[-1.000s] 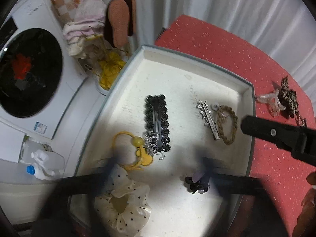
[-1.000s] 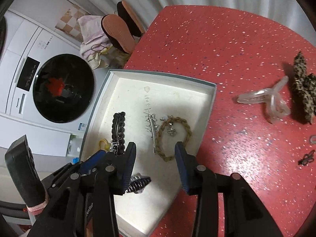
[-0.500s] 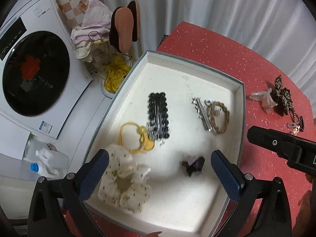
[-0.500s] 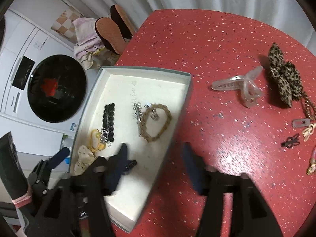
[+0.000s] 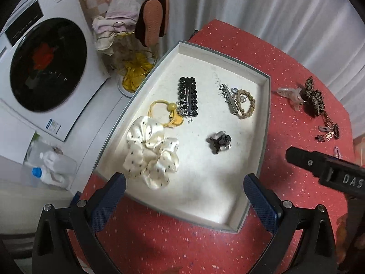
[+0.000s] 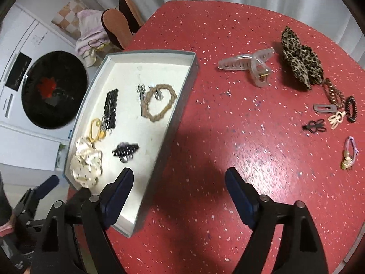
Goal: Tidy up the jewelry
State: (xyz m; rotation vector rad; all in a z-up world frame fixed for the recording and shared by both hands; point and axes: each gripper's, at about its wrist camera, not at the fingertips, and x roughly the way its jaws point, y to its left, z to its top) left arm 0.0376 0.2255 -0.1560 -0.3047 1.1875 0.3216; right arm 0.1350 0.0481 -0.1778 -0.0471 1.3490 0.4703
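Partly, tray (image 6: 192, 68) near corner behind R claw (image 6: 179, 183)

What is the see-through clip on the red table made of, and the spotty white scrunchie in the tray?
The see-through clip looks like hard, glossy plastic: light passes through it and its teeth hold a stiff shape. The spotty scrunchie looks like satin-type fabric: it bunches in soft folds with a silky sheen. The exact fabric cannot be told.

The right gripper (image 6: 179, 183) is opening its jaws, with nothing between them, and drawing away from the tray (image 6: 180, 105) over the red counter (image 6: 251, 137). The small black claw clip (image 6: 125, 151), previously beside its jaws, is lying free on the tray floor. The left gripper (image 5: 184, 189) is pulling back from the polka-dot scrunchie (image 5: 151, 153).
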